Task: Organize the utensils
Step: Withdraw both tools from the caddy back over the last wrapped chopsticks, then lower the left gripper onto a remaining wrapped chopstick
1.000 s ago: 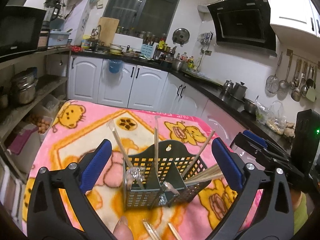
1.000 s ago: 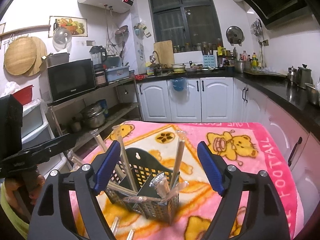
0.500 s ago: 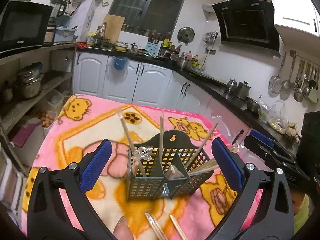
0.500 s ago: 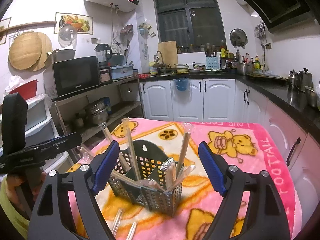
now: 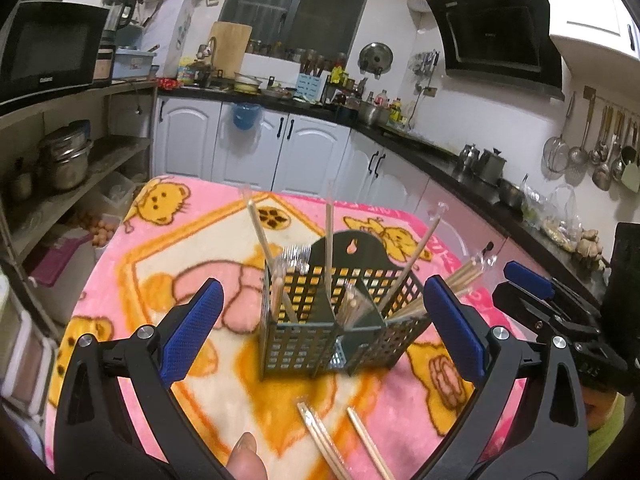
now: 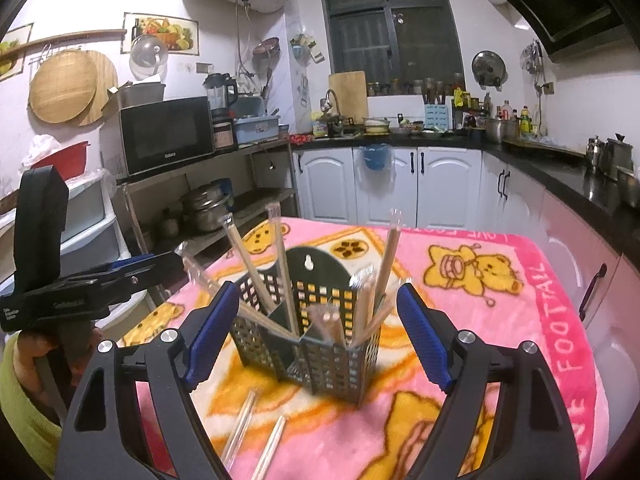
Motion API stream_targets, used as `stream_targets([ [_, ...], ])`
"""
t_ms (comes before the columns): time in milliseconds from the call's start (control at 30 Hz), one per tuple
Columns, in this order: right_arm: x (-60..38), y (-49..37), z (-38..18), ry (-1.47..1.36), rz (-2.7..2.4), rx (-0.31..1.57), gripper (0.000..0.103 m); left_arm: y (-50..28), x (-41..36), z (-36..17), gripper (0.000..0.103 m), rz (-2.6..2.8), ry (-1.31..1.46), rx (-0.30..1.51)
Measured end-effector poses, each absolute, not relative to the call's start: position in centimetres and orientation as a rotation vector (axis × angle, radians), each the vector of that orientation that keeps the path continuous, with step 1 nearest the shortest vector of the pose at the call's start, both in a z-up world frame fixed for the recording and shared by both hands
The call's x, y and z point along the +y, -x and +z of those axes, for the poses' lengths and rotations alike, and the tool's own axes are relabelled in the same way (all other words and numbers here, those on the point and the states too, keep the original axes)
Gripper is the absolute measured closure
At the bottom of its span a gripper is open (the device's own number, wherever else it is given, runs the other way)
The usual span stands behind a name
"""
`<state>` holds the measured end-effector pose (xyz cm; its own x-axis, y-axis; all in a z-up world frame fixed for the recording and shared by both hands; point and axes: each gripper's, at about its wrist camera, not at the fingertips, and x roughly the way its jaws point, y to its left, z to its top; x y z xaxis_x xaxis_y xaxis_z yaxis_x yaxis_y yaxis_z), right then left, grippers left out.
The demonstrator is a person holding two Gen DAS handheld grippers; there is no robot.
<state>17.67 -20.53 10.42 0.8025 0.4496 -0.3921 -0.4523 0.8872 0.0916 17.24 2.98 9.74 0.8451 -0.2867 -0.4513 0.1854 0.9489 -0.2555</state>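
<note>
Take the dark perforated utensil caddy as your landmark; it stands upright on the pink cartoon blanket, roughly at the blanket's middle.

To the left of the caddy in your left wrist view, the blue pad of one finger sits clear of the caddy's wall, with bare blanket between them. Your left gripper is spread wide, released, with nothing pressed between its pads; the caddy shows between the two fingers but neither touches it. Your fingertip shows at the bottom edge, below the caddy.

Inside the caddy, wrapped chopsticks stand and lean in several compartments, some tilted left, one near upright, others splayed out to the right over the rim. Clear wrappers catch the light; which compartment holds which I cannot tell. In front of the caddy, on the near side, loose chopsticks lie flat on the blanket, apart from the caddy's base.

To the right of the caddy, your right gripper is likewise wide apart and empty-handed, its blue pads flanking the caddy without contact. In its view your left hand, in a yellow-green sleeve, holds the other tool left of the caddy.
</note>
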Motion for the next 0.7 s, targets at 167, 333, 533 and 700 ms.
stream_targets([
  [167,-20.1,-17.3,9.1,0.014,0.494,0.459,0.024,-17.0,2.8,8.6,0.011,-0.248,0.202,0.539],
  [333,-19.8,-17.0,7.7,0.025,0.509,0.498,0.024,-17.0,2.8,7.6,0.011,-0.243,0.2,0.571],
  [533,-19.4,-16.9,6.0,0.035,0.518,0.546,0.024,-17.0,2.6,6.2,0.011,-0.236,0.193,0.611],
  [700,-19.4,-16.9,5.0,0.043,0.518,0.574,0.024,-17.0,2.7,5.3,0.011,-0.229,0.19,0.636],
])
